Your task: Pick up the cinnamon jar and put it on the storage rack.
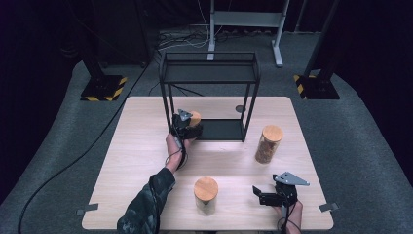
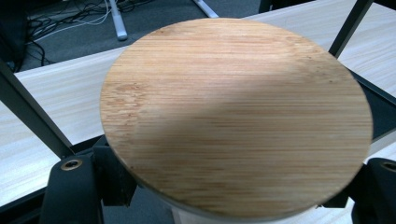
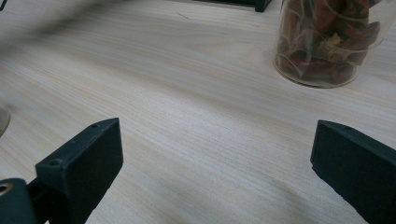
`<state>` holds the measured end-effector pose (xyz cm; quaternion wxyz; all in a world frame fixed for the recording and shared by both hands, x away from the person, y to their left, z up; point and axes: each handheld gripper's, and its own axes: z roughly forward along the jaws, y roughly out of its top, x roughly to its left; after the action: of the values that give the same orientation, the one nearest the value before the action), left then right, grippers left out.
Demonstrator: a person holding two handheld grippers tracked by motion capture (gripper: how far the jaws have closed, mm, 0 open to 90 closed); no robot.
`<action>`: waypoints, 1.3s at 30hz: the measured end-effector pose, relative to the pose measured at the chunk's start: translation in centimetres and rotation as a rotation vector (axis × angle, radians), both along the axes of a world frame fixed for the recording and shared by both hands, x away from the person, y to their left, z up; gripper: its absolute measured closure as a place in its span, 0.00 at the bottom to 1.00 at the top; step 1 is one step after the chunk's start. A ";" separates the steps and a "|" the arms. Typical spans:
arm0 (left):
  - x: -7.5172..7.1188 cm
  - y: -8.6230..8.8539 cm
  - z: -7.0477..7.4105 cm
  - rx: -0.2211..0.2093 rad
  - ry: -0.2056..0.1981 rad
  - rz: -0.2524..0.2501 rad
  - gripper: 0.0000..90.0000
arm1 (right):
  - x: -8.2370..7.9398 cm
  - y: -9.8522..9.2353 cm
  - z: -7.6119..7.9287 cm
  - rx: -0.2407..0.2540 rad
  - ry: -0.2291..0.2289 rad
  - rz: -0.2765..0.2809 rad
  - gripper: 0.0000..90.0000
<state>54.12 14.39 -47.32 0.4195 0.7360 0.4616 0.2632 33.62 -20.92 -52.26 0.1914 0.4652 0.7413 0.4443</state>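
Note:
A glass jar with a round bamboo lid sits between my left gripper's jaws, which press on its sides below the lid. In the high view this jar is at the front left corner of the black wire rack, level with its lower shelf; whether it rests on anything is hidden. My left gripper is shut on it. My right gripper hovers low over the table's front right, its jaws wide open around nothing.
A second bamboo-lidded jar stands at the front centre. A third jar, with dried reddish-brown contents, stands right of the rack. The wooden table has bare room at the left. Rack posts flank the held jar.

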 end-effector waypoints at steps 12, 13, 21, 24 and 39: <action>1.0 0.1 -0.5 0.012 0.008 0.019 0.28 | 0.0 0.0 0.0 -0.001 -0.001 0.000 0.01; 1.0 0.1 -0.5 0.015 0.007 0.019 0.28 | 0.0 0.0 0.0 -0.001 -0.001 0.000 0.02; 1.5 -0.2 -0.6 0.024 0.006 0.018 0.28 | 0.0 0.0 0.0 0.000 -0.003 0.001 0.01; 1.6 -0.3 -0.6 0.025 0.007 0.020 0.28 | 0.0 0.0 0.0 0.001 -0.003 0.002 0.01; 2.5 -0.5 -1.0 0.032 0.012 0.044 0.28 | -0.1 0.0 0.0 0.006 -0.004 0.005 0.01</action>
<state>56.63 13.87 -48.28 0.3989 0.7338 0.4759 0.2755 33.57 -20.96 -52.24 0.1906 0.4632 0.7406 0.4480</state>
